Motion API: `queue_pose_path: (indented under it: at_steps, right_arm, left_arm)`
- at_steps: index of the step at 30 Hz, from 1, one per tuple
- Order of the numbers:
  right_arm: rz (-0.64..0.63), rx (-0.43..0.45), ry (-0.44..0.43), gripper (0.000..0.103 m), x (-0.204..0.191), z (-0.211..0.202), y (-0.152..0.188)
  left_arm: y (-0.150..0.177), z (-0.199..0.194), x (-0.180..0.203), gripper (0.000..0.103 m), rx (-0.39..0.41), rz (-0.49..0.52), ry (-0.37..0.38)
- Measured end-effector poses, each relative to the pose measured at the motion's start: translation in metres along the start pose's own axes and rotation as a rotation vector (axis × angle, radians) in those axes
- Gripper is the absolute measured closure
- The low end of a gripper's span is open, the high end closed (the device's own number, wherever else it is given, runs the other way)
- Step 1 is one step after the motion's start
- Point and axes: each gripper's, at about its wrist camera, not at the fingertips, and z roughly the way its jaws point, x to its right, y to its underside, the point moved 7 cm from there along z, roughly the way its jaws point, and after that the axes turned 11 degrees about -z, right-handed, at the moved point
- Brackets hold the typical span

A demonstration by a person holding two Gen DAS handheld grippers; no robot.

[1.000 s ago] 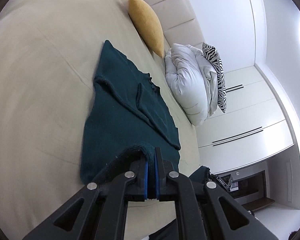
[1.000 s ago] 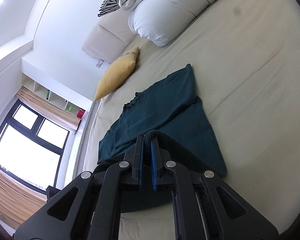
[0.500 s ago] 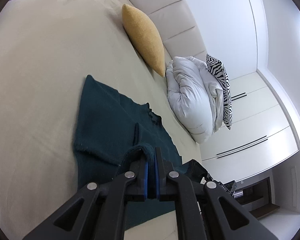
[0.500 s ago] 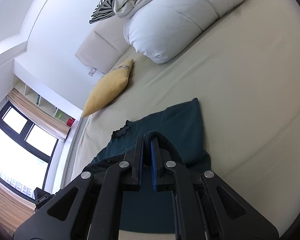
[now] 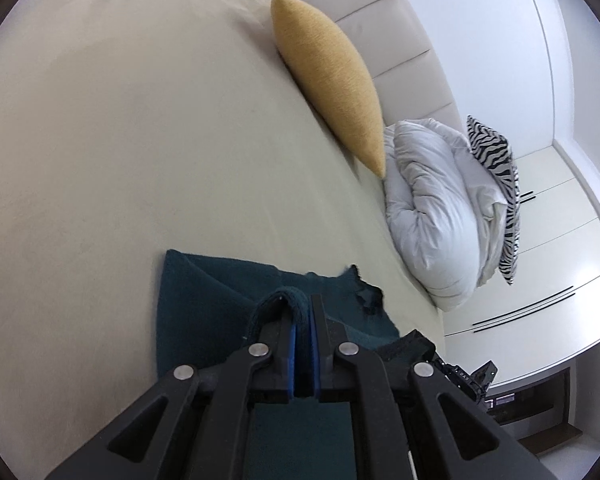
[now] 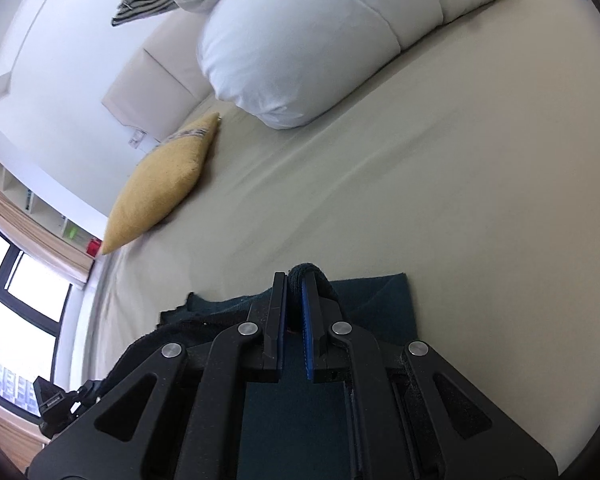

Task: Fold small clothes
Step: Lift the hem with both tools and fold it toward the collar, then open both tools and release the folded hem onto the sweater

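In the left wrist view, the left gripper (image 5: 304, 312) sat at the lower centre of the frame, its black fingers with blue pads clenched on a rolled edge of the dark teal knitted garment (image 5: 204, 304). The rest of that garment lay spread on the beige bed sheet (image 5: 120, 140) in the lower middle of the picture, one corner pointing up and left. In the lower right corner the other black tool was partly visible beside the cloth.

In the right wrist view, the right gripper (image 6: 294, 300) likewise occupied the lower centre, its jaws closed on a thick fold of the same teal garment (image 6: 380, 300), which bulged just above the fingertips. Cloth showed flat on either side of the fingers, against the sheet (image 6: 440, 160).

Further up the bed, a mustard-yellow woven cushion (image 5: 332, 92) leaned on the cream padded headboard (image 5: 400, 40). Just beside it a bundled white duvet (image 5: 432, 216) rested in the right half of the left view, with a black-and-white zebra-striped pillow (image 5: 500, 184) touching its far side. White wardrobe doors (image 5: 540, 280) filled the right edge.
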Motion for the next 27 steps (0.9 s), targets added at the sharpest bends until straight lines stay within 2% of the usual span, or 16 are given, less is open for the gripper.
queue_pose_path:
  at_steps: [3,4,5,6,7,10,12,14,17,20,22,24,26,27]
  right_arm:
    - [0.019,-0.047,0.071,0.088,0.017,0.039,0.002]
    - [0.035,-0.068,0.083,0.079,0.024,0.05,0.005]
    - [0.047,-0.078,0.083,0.058,0.028,0.054,0.008]
    - [0.061,-0.074,0.049,0.046,0.029,0.057,0.01]
    - [0.061,-0.057,0.015,0.044,0.027,0.054,0.01]
    - [-0.005,-0.042,0.048,0.044,0.02,0.041,0.01]
    - [-0.059,-0.022,0.09,0.044,0.012,0.027,0.012]
    - [-0.102,0.0,0.095,0.044,0.0,0.01,0.017]
    - [-0.2,0.005,0.052,0.044,-0.035,0.0,0.032]
    - [-0.301,-0.06,0.037,0.044,-0.057,0.007,0.066]
    - [-0.33,-0.155,0.088,0.045,-0.052,0.033,0.088]
    - [-0.354,-0.12,0.097,0.046,-0.046,0.034,0.092]
    - [-0.322,-0.108,0.11,0.046,-0.041,0.025,0.091]
    - [-0.307,-0.1,0.139,0.046,-0.038,0.017,0.089]
  left_arm:
    - [-0.006,0.022,-0.02,0.093,-0.032,-0.05,-0.034]
    - [-0.005,0.022,-0.021,0.092,-0.033,-0.056,-0.029]
    - [-0.004,0.018,-0.02,0.09,-0.03,-0.053,-0.02]
    - [-0.001,0.012,-0.017,0.083,-0.02,-0.043,-0.01]
    - [0.0,0.003,-0.016,0.076,0.001,-0.029,-0.011]
    - [0.005,-0.022,-0.012,0.064,0.062,0.005,-0.041]
    - [0.005,-0.04,-0.011,0.064,0.115,0.009,-0.045]
    - [0.01,-0.05,-0.006,0.063,0.149,0.044,-0.062]
    - [0.033,-0.043,0.001,0.063,0.124,0.151,-0.119]
    - [0.06,-0.023,-0.003,0.063,0.112,0.275,-0.226]
    - [0.07,-0.013,-0.017,0.067,0.106,0.306,-0.275]
    - [0.071,-0.02,-0.025,0.076,0.116,0.309,-0.276]
    - [0.068,-0.03,-0.028,0.077,0.113,0.287,-0.271]
    - [0.067,-0.037,-0.028,0.077,0.127,0.285,-0.3]
